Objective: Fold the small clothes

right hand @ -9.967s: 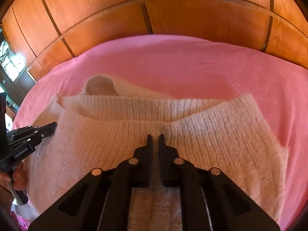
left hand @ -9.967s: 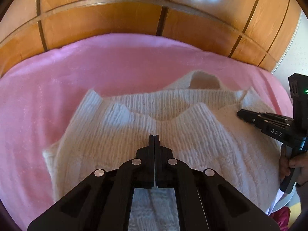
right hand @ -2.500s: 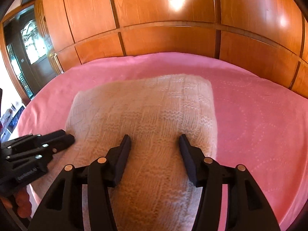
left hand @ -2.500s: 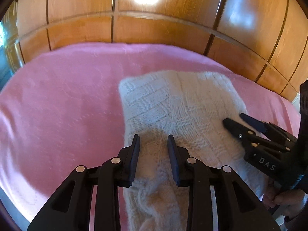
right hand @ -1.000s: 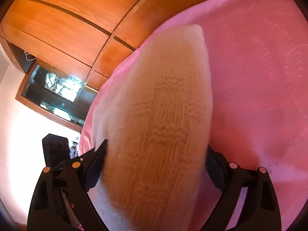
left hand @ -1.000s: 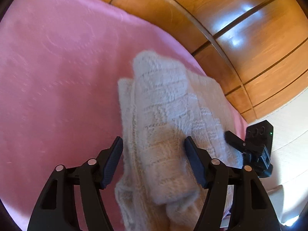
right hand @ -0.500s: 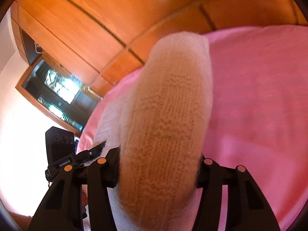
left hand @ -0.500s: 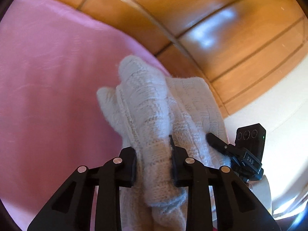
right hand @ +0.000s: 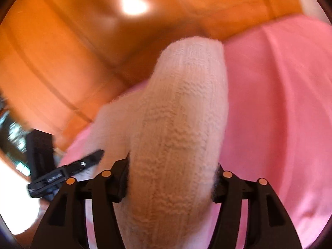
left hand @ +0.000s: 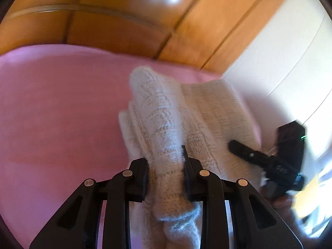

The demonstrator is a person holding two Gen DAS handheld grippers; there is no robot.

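Note:
A folded white knitted sweater is held up over the pink bed cover. My left gripper is shut on one end of the thick fold. In the right wrist view my right gripper is shut on the other end of the sweater, which bulges up between the jaws and hides the fingertips. The right gripper shows at the right of the left wrist view. The left gripper shows at the left of the right wrist view.
A glossy wooden headboard runs behind the bed. A white wall is at the right in the left wrist view. The pink cover fills the right side of the right wrist view.
Both grippers have closed on the folded sweater and lifted it, swinging it toward the right edge of the bed. The views are now blurred by motion.

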